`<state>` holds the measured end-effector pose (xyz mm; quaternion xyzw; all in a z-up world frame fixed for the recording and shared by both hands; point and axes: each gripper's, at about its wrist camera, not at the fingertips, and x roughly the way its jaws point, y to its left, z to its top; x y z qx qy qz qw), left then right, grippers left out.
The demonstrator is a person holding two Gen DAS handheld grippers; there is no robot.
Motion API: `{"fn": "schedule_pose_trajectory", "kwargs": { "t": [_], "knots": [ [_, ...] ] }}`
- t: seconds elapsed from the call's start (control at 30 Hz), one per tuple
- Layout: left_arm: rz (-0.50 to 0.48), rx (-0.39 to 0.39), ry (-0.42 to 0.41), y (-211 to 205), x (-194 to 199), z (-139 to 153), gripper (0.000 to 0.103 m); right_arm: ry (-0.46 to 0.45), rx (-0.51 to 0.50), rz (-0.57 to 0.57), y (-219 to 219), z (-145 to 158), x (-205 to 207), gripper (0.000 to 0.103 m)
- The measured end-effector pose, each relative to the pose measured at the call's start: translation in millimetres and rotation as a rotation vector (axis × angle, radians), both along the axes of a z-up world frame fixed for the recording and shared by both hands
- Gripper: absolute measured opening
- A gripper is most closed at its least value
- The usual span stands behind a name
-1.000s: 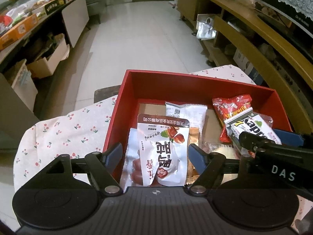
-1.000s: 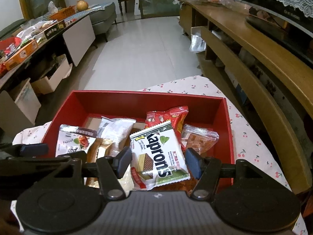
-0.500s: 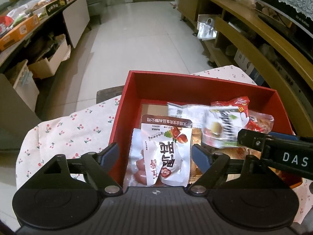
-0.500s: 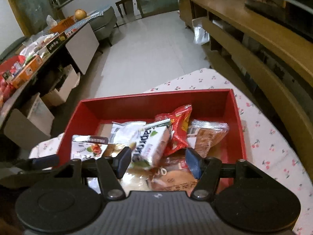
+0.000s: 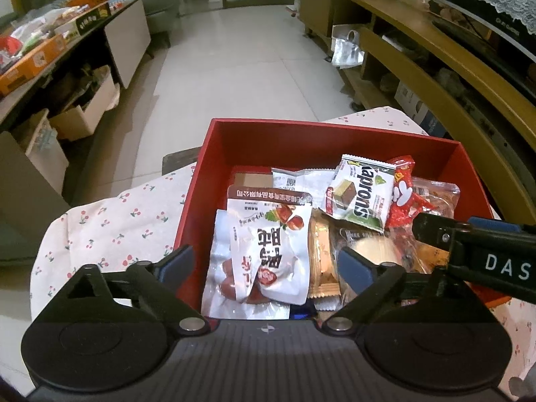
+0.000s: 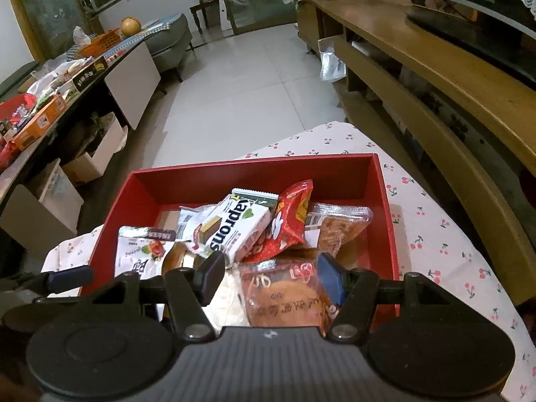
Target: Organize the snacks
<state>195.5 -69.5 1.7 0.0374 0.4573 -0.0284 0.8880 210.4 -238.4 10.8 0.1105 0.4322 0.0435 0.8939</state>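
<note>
A red box on a cherry-print cloth holds several snack packs. My left gripper hangs over its near left corner, jaws opening. A white date pouch lies between them untouched, and one finger is outside the box wall. The green-and-white Kaprons pack rests tilted on the pile beside a red bag. My right gripper stands open over the near right part of the box, a brown pastry pack lying between its fingers. A right gripper finger shows in the left wrist view.
The cherry-print cloth covers the small table under the box. A long wooden shelf unit runs along the right. A low cabinet piled with boxes and packets stands at the left, with cardboard boxes below. White tiled floor lies beyond.
The left jaws have spread wider around the date pouch. The Kaprons pack, between the right fingers a second ago, has tipped leftward and now lies on the pile.
</note>
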Motion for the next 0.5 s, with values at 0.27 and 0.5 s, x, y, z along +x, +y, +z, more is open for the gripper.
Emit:
{"fn": "schedule_pose_trajectory", "kwargs": {
  "t": [0.27,0.5],
  "knots": [
    [0.009,0.000,-0.022,-2,-8,4,0.103,-0.022,0.005,-0.012,-3,8,-15,0.071],
    [0.015,-0.024,-0.040,0,-14,10,0.103,-0.044,0.028,-0.018,-6,16,-24,0.072]
  ]
}}
